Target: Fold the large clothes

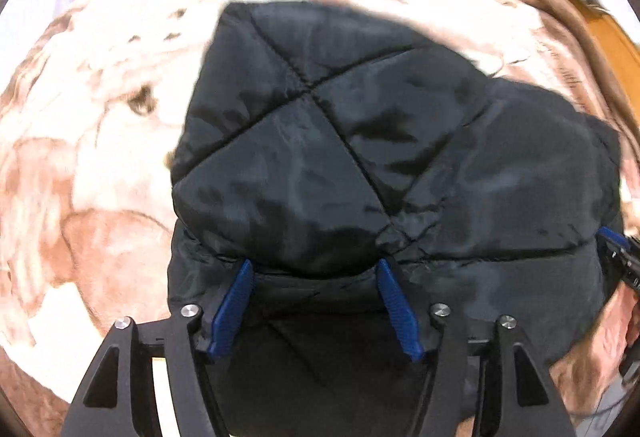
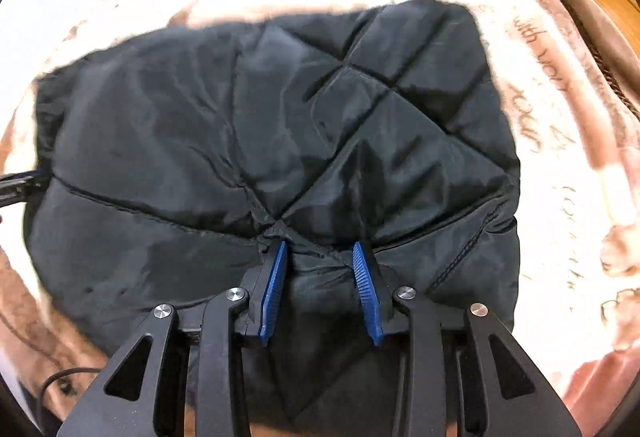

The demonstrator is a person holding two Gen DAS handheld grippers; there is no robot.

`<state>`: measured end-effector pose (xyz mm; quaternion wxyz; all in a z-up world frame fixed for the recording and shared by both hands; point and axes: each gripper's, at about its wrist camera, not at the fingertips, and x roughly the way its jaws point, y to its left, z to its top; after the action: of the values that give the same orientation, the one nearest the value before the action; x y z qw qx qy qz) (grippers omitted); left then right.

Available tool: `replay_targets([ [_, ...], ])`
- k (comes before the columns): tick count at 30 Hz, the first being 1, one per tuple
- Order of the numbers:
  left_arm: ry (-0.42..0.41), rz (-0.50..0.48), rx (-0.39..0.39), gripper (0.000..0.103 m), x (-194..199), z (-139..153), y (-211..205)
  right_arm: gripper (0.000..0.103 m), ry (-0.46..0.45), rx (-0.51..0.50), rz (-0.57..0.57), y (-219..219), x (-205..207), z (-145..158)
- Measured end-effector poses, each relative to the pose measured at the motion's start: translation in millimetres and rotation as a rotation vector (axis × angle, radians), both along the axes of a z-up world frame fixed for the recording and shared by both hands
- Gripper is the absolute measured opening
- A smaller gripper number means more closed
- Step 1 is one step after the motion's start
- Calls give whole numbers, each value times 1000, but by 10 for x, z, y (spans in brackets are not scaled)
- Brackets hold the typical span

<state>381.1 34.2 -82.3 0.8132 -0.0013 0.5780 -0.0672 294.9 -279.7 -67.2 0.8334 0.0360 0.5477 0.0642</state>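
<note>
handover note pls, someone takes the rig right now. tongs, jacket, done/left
Left tongs: spread wide, fabric edge between the pads, no firm pinch visible.
Right tongs: narrower, pads bunching the near edge; looks gripped.
Black quilted jacket: on the brown-and-cream blanket, already a doubled, roughly square bundle; both tongs at its near edge.
Done: at least one fold, judging by the layers.
Left: probably one more fold away from you, then release and flatten.

Glossy quilted black jacket, plush blanket, ribbed tool pads
</note>
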Motion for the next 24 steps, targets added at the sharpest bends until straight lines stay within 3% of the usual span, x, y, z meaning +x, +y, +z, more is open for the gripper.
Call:
replay_targets([
  [2,-24,-2,-21,66,-70,115,54,37,-42,62,-30,-130,-105,161],
  [5,-60,12,-36,81,-188,253,209,53,-73,127,-88,-401,-256,328],
  [9,-48,44,-123,85,-288,292,527,64,-80,115,-106,-734,-354,334],
  [12,0,95,-184,91,-296,187,764,73,-65,134,-144,-905,-396,253],
  [15,64,85,-242,91,-276,-16,886,76,-24,199,-145,-1023,-337,115],
  [19,112,73,-294,91,-198,-300,942,77,30,180,-112,-1009,-309,-124],
  [23,182,17,-346,96,-122,-552,830,81,77,321,-100,-1096,-195,-329],
  [24,193,19,-349,97,-92,-610,817,89,82,323,-96,-1102,-169,-357],
])
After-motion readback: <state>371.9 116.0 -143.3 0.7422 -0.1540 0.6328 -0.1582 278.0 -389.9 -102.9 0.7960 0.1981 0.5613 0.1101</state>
